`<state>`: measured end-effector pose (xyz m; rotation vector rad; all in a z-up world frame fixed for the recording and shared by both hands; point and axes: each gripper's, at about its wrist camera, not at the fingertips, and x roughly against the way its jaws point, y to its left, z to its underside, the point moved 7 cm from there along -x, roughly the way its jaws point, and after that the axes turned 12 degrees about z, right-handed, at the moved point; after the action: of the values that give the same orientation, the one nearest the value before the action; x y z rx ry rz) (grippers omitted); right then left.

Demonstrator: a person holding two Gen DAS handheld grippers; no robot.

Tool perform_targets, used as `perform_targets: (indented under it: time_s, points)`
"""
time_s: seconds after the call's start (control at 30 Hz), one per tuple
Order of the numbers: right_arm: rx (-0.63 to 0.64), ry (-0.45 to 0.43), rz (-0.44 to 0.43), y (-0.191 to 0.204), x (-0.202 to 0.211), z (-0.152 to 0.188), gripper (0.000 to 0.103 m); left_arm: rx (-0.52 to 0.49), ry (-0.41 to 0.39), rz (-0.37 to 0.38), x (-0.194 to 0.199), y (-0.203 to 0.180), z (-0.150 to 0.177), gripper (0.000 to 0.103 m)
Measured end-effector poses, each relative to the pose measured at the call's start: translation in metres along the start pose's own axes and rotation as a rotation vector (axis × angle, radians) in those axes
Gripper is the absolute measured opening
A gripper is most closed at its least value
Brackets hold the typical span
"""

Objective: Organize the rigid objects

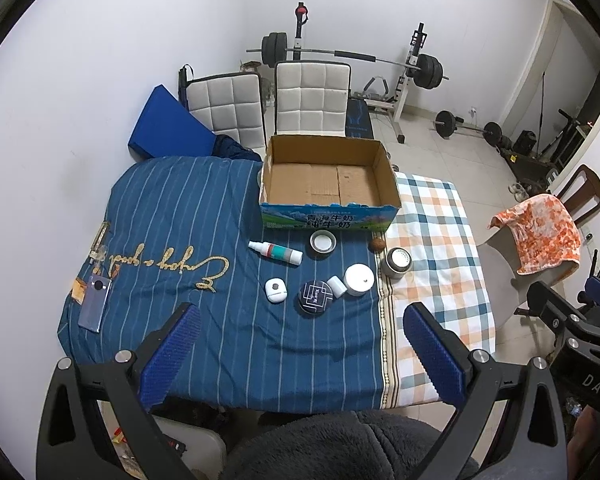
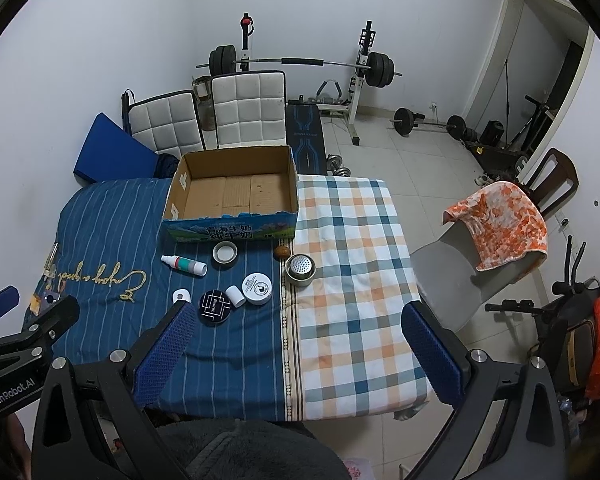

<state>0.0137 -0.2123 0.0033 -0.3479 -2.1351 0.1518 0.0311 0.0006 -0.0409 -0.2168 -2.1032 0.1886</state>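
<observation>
Starting point, by look: cardboard box (image 1: 326, 184) at 12 o'clock empty. Spray bottle (image 1: 275, 253), black round tin (image 1: 316, 298), white jar (image 1: 359, 279), steel cup (image 1: 397, 262) clustered centre, unpacked. Left gripper (image 1: 300, 344), right gripper (image 2: 296, 344) both spread wide, holding nothing.

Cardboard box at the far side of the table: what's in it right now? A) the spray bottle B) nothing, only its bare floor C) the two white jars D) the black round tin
B. The cardboard box shows only its bare brown floor in both wrist views, while the spray bottle, black round tin and the other small containers all lie on the blue striped cloth in front of it.
</observation>
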Motion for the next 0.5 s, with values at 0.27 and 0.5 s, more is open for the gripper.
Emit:
perform_targets:
  time_s: [0.27,0.5]
  points:
    - [-0.007,0.019,-0.006,-0.001,-0.006,0.009,0.103,-0.009,0.033,-0.001,-0.009,-0.004,0.007,0.103]
    - [-0.014,0.038,-0.017,-0.005,-0.016,0.015,0.103,-0.01,0.047,-0.009,-0.01,0.001,0.009,0.103]
